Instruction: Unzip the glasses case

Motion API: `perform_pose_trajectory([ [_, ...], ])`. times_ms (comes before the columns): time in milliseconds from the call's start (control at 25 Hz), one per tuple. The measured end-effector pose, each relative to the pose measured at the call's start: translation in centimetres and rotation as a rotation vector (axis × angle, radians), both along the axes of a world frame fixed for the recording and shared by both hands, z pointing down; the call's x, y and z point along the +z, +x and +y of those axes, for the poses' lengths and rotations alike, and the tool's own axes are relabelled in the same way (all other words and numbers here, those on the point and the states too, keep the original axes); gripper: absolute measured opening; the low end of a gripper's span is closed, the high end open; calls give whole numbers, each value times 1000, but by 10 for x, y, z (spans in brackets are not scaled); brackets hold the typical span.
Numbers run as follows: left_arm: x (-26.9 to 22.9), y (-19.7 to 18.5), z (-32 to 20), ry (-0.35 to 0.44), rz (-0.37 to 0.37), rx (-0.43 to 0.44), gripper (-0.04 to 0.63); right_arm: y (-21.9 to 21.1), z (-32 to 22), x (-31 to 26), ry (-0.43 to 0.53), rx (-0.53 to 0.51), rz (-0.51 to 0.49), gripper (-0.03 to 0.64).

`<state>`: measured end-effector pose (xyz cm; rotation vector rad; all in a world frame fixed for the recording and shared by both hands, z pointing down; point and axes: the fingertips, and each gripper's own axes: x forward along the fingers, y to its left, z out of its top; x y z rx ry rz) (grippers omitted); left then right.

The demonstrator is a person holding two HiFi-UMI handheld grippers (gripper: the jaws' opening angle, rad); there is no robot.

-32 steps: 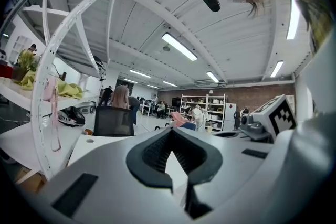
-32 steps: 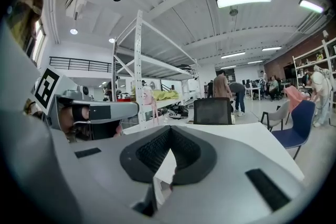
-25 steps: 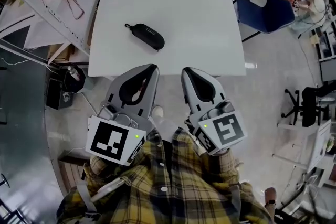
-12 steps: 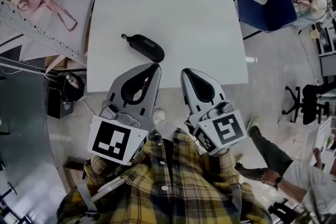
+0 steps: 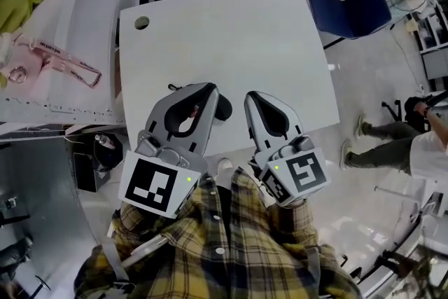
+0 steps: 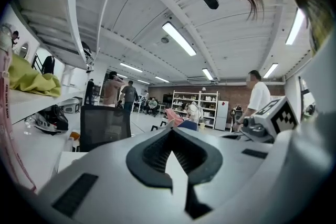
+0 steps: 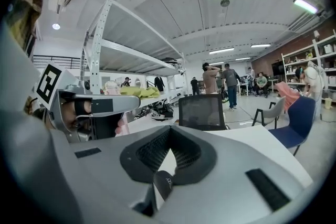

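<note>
White table (image 5: pixel 231 38) fills the middle of the head view, with the person in a yellow plaid shirt (image 5: pixel 224 241) standing at its near edge. This looks like the approach step of the task: nothing is gripped and the zip has not been touched.

Both tools are held side by side over the near edge of the table, pointing away from the body and roughly level. The left gripper (image 5: pixel 208 89) has its jaws pressed together with nothing between them, as its own view confirms (image 6: pixel 171 131). The right gripper (image 5: pixel 251 97) is angled slightly downward, and its jaws also meet at the tips and hold nothing (image 7: pixel 169 129).

The black glasses case (image 5: pixel 223 107) lies on the table just beyond the left gripper's tip, which covers most of it. One rounded end shows between the two tools. The right gripper view catches that same end low in the frame (image 7: pixel 164 182).

The next move likely calls for both sets of jaws to part, one to steady the case body and the other to pinch the zip pull, which no view shows.
</note>
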<state>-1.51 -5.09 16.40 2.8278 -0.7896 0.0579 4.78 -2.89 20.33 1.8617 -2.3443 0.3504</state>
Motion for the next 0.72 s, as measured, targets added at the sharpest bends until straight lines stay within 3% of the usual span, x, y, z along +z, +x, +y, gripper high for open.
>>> perform_pose_trajectory([
  [320, 29, -3, -30, -66, -59, 97, 6, 7, -26, 22, -51, 114, -28, -2],
  [720, 52, 13, -27, -101, -92, 114, 6, 12, -23, 38, -113, 74, -30, -2],
])
